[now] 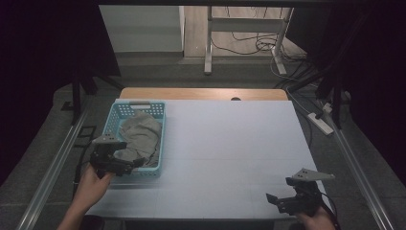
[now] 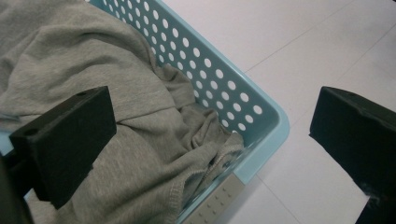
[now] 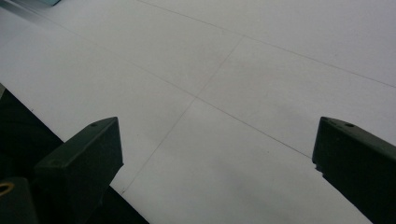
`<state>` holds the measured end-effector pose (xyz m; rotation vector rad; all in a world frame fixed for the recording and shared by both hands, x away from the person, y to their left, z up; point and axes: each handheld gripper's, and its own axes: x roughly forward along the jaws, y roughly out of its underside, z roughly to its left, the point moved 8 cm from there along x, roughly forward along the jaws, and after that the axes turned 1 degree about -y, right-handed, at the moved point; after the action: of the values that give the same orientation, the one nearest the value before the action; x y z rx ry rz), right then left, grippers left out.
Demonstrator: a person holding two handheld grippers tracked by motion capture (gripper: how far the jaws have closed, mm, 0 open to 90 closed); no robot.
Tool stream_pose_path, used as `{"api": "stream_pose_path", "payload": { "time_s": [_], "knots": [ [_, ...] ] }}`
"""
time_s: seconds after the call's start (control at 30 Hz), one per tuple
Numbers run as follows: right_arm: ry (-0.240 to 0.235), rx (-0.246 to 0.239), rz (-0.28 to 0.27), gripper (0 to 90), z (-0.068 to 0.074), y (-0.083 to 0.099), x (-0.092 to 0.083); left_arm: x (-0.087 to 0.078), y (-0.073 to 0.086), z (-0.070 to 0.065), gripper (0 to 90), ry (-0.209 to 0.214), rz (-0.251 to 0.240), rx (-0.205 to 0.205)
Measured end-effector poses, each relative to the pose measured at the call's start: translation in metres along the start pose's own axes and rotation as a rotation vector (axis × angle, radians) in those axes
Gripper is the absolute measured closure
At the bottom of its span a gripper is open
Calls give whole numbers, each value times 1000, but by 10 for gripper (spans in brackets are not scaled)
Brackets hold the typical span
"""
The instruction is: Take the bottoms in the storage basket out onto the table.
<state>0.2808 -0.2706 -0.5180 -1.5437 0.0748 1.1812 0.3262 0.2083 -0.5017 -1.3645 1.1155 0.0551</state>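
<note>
A light blue perforated basket (image 1: 160, 143) stands on the left part of the white table, with a crumpled grey garment (image 1: 141, 136) inside it. My left gripper (image 1: 128, 164) hovers over the basket's near corner, open. In the left gripper view one jaw is above the grey garment (image 2: 140, 121) and the other is past the basket rim (image 2: 261, 121), above the table. My right gripper (image 1: 274, 200) is low over the table's near right corner, open, with bare table between its jaws.
The white table top (image 1: 230, 143) stretches from the basket to the right edge. A wooden strip (image 1: 201, 93) runs along the far edge. A power strip (image 1: 321, 122) and cables lie on the floor to the right. Metal rails (image 1: 52, 167) flank the table.
</note>
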Motion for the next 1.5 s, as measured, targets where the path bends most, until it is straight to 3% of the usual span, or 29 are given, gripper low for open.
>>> {"api": "stream_pose_path", "payload": {
  "time_s": [0.13, 0.53, 0.9, 1.13, 1.33, 1.5],
  "knots": [
    [-2, 2, -1, 21, 0, 0, 0, 3, -4, 3, 3, -13, -5, 11],
    [-4, 1, 3, 21, 0, 0, 0, 14, -14, 18, 4, 1, 3, -38],
    [-7, 1, 1, 21, 0, 0, 0, 28, -23, 28, 2, -30, 35, -53],
    [-11, -2, 6, 21, 0, 0, 0, 36, -25, 29, 1, -38, 70, -25],
    [-13, -4, 7, 21, 1, 0, 1, 43, -30, 33, 1, -42, 77, -44],
    [-16, -2, 7, 21, 1, 0, 1, 49, -34, 37, 1, -49, 92, -36]
  ]
}}
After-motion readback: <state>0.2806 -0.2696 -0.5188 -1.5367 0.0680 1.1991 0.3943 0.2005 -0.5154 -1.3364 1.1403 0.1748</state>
